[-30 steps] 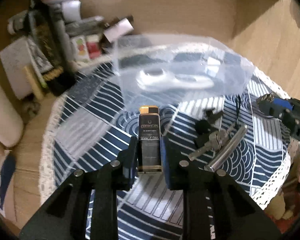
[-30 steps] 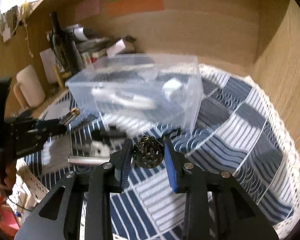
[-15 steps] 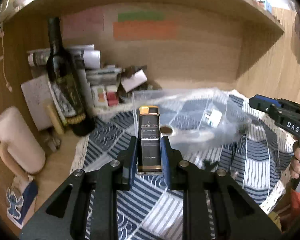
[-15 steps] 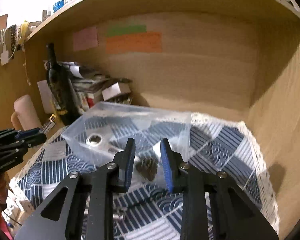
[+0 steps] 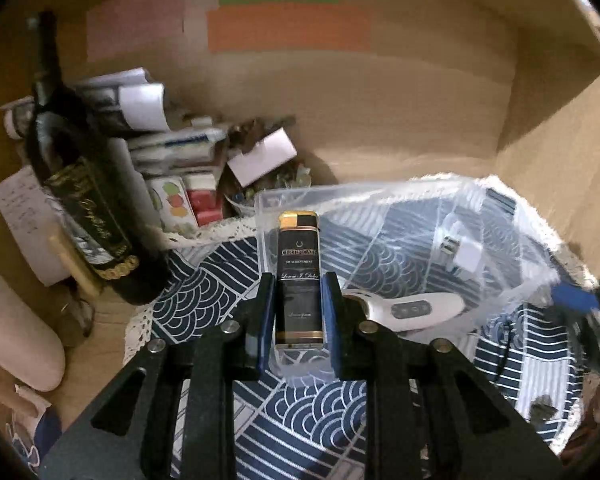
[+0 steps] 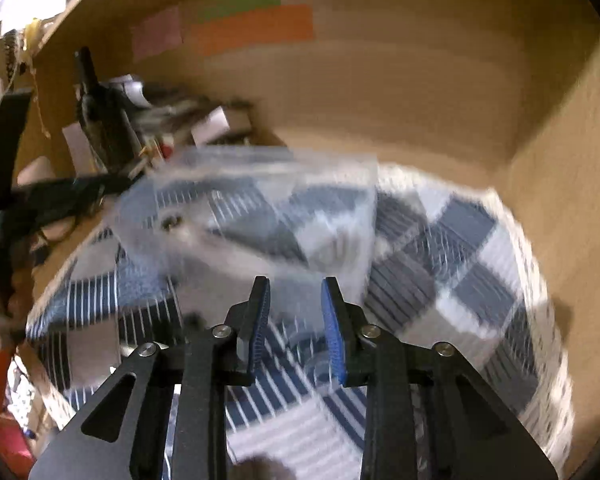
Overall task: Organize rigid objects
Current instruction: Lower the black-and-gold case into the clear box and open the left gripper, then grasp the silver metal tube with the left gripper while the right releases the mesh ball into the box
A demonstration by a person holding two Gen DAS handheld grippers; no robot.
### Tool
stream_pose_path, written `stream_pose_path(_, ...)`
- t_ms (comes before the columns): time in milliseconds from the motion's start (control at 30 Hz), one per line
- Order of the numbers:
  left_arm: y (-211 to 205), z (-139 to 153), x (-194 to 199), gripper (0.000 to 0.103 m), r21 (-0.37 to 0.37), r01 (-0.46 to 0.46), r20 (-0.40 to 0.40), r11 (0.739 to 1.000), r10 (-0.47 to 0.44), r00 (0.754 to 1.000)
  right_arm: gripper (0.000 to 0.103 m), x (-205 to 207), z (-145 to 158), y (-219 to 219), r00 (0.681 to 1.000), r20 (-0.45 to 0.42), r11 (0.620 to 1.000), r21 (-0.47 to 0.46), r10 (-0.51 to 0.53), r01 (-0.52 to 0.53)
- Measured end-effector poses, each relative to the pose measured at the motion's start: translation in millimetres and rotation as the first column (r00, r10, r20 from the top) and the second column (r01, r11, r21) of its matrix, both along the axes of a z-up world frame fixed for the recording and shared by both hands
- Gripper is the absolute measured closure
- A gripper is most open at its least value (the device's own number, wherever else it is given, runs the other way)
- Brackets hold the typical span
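Note:
My left gripper [image 5: 298,292] is shut on a black and gold lighter [image 5: 299,272] and holds it upright at the near left corner of a clear plastic box [image 5: 380,208]. Inside the box lie a white handheld device [image 5: 412,308] and a white plug [image 5: 464,254]. My right gripper [image 6: 294,304] is open with nothing between its blue pads. It points at the same clear box [image 6: 260,208], which is blurred in the right wrist view. The small dark round object it held earlier is not visible now.
A blue and white patterned cloth [image 5: 204,300] covers the round table. A dark wine bottle [image 5: 80,184] and a pile of papers and boxes [image 5: 172,148] stand at the back left. Wooden walls close the back and right. The other gripper [image 5: 580,312] shows at right.
My left gripper carried the lighter forward to the box's near corner. My right gripper opened and the dark round object left its jaws. The right wrist view is now motion blurred.

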State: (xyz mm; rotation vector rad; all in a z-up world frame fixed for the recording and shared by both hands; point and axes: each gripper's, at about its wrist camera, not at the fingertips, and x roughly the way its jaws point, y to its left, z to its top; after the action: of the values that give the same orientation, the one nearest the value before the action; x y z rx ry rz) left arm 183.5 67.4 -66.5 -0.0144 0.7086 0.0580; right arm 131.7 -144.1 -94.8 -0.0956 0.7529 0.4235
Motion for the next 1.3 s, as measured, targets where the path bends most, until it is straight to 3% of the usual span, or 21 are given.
stream_pose_path(167, -7, -13, 12, 0.080, 0.037, 0.003, -0.038, 0.999, -0.001, 0.999, 0.076, -30, -24, -5, 0.995, -0.098, 1.000, 0.026, 0.017, -0.014)
stream_pose_path(400, -12, -17, 12, 0.080, 0.056, -0.007, -0.052, 0.998, 0.009, 0.999, 0.073, -55, -37, 9, 0.992, -0.115, 0.999, -0.015, 0.049, -0.051)
stream_pose_path(500, -18, -13, -1, 0.068, 0.061, 0.004, -0.042, 0.998, -0.001, 0.999, 0.073, -58, -45, 7, 0.990, -0.134, 0.999, -0.024, 0.041, -0.044)
stream_pose_path(567, -24, -9, -15, 0.052, 0.072, 0.009, -0.017, 0.997, -0.008, 1.000, 0.073, -61, -49, 5, 0.990, -0.139, 0.999, -0.029, 0.034, -0.038)
stream_pose_path(767, -40, -1, -48, 0.046, 0.073, 0.055, 0.012, 0.996, -0.056, 0.998, 0.074, -64, -46, 0, 0.994, -0.106, 0.999, -0.039, 0.016, -0.020)
stream_pose_path(933, -53, -8, -72, 0.047, -0.002, 0.126, -0.017, 0.992, -0.126, 0.992, 0.074, -56, -33, -7, 0.998, -0.058, 1.000, -0.028, -0.006, 0.005)
stream_pose_path(1100, -76, -19, -89, 0.066, -0.054, 0.194, -0.036, 0.980, -0.196, 0.980, 0.074, -46, -17, -17, 0.999, -0.016, 0.999, -0.010, -0.032, 0.032)
stream_pose_path(1300, -121, -42, -89, 0.070, -0.031, 0.315, -0.081, 0.949, -0.316, 0.945, 0.074, -44, -4, -28, 0.998, 0.023, 0.998, 0.008, -0.056, 0.056)
